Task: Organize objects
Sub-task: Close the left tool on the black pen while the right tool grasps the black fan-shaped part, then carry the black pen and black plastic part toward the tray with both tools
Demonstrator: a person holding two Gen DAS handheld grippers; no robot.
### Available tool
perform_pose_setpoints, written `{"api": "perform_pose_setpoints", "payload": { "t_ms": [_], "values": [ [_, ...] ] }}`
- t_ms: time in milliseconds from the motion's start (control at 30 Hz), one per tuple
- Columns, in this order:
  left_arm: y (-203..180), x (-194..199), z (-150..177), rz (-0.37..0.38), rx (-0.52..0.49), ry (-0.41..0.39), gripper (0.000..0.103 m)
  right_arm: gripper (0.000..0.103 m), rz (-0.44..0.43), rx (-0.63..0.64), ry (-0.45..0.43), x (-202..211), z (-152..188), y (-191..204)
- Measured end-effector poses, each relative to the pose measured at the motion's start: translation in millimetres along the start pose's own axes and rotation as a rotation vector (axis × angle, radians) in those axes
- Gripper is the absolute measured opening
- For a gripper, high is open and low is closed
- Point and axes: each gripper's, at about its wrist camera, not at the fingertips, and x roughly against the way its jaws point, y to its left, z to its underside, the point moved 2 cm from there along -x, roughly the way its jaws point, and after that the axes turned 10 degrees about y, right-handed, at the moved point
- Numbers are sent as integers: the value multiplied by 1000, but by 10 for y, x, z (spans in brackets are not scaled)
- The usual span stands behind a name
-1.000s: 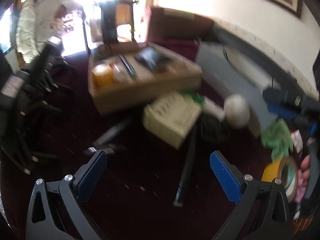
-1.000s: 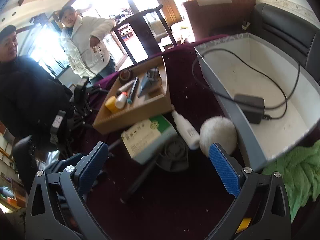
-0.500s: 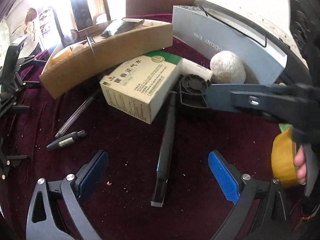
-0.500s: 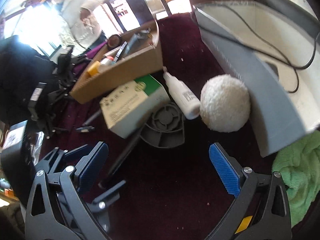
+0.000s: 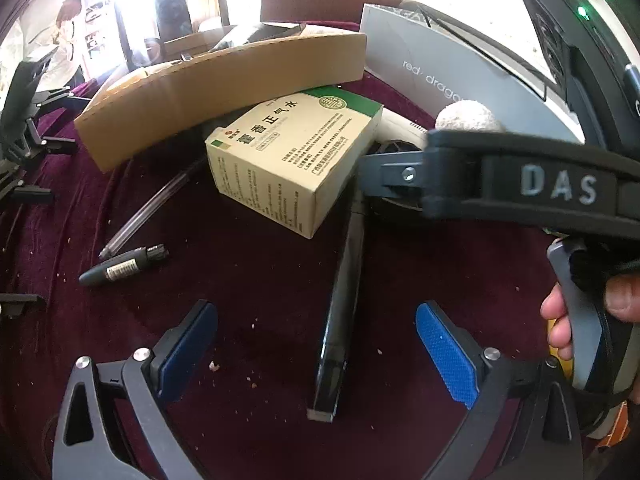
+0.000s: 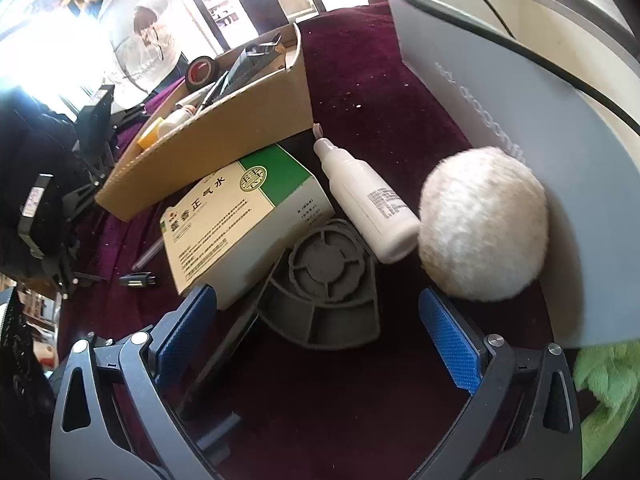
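Left tongs (image 5: 316, 344) gape apart over the long black pen (image 5: 340, 320) on the maroon cloth tabletop (image 5: 260, 280); stiff, light, probably slippery, best pinched mid-barrel. Right tongs (image 6: 316, 332), also apart, straddle the grey plastic vented disc (image 6: 324, 284).

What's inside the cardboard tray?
The cardboard tray shows a tape roll, a white bottle, something yellow and dark items. Its near wall hides the rest.

On the cloth lie 1 medicine box (image 6: 244, 220), 1 white bottle (image 6: 370, 204), 1 fluffy ball (image 6: 482, 228) and 1 grey fan cover (image 6: 326, 284). There are 3 pens: 1 long black pen (image 5: 340, 312), 1 clear pen (image 5: 150, 212) and 1 short marker (image 5: 122, 266). 2 boxes stand behind: 1 cardboard tray (image 6: 224, 136) and 1 grey box (image 6: 500, 92).
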Motion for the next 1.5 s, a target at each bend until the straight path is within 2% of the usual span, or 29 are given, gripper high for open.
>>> {"api": "perform_pose_setpoints", "payload": {
  "t_ms": [33, 233, 300, 333, 400, 433, 500, 533, 700, 867, 967, 1133, 1333, 1500],
  "values": [
    [-1, -17, -17, 1, 0, 8, 90, 102, 16, 6, -2, -13, -12, 14],
    [-12, -33, -117, -50, -27, 20, 75, 100, 56, 25, 29, -122, -28, 32],
    [-40, -32, -134, -70, -49, 18, 65, 94, 79, 43, 26, -121, -16, 47],
    [-63, -26, -128, -82, -66, 16, 58, 91, 92, 54, 26, -118, -7, 49],
    [-124, -24, -120, -92, -99, 10, 48, 70, 97, 84, 18, -90, 11, 57],
    [-147, -17, -109, -89, -112, 7, 40, 66, 84, 93, 20, -81, 20, 68],
    [-195, -2, -89, -87, -136, 3, 27, 66, 92, 108, 22, -67, 53, 88],
    [-209, 5, -80, -84, -140, 2, 16, 66, 91, 115, 24, -68, 66, 90],
    [-205, 30, -45, -77, -134, -1, 15, 65, 73, 112, 41, 15, 169, 22],
    [-191, 107, 61, -41, -109, -6, 13, 65, 14, 68, 40, 181, 296, -76],
    [-155, 144, 221, -12, -95, -17, 13, 65, -19, 51, 23, 333, 368, -113],
    [-109, 280, 307, 7, -71, -40, 13, 65, -69, 22, -11, 551, 454, -147],
    [-121, 465, 287, -12, -75, -110, 13, 66, -91, 44, -66, 749, 455, -35],
    [-84, 694, 202, -23, -37, -171, 13, 66, -91, 81, -127, 939, 378, 93]
  ]
}}
